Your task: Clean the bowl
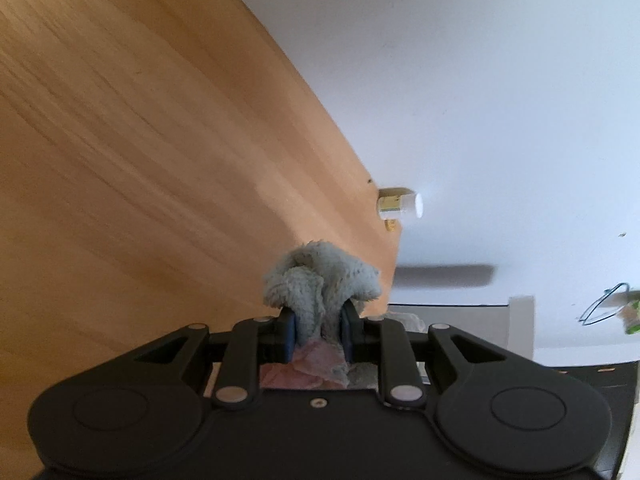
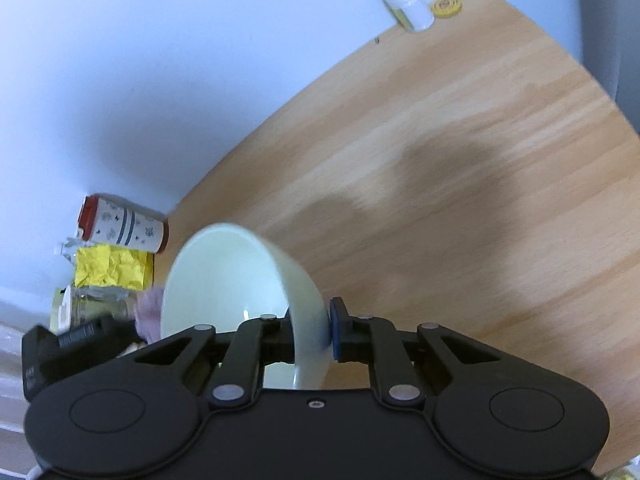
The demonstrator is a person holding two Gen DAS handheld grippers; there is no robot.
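In the right wrist view a pale green-white bowl (image 2: 240, 280) is tipped on its side over the wooden table (image 2: 460, 200), its opening facing left. My right gripper (image 2: 310, 330) is shut on the bowl's wall, one pad inside and one outside. In the left wrist view my left gripper (image 1: 318, 330) is shut on a bunched grey-green cloth (image 1: 320, 276) with a pinkish part below the fingers. The other gripper's black body (image 2: 72, 344) and a bit of pink cloth (image 2: 148, 312) show at the bowl's left in the right wrist view.
A white-capped jar (image 2: 406, 0) and a yellow disc (image 2: 446, 7) stand at the table's far edge by the white wall. A patterned tin with a red lid (image 2: 124, 224), crumpled yellow paper (image 2: 112, 268) and glass jars (image 2: 92, 304) sit left of the bowl.
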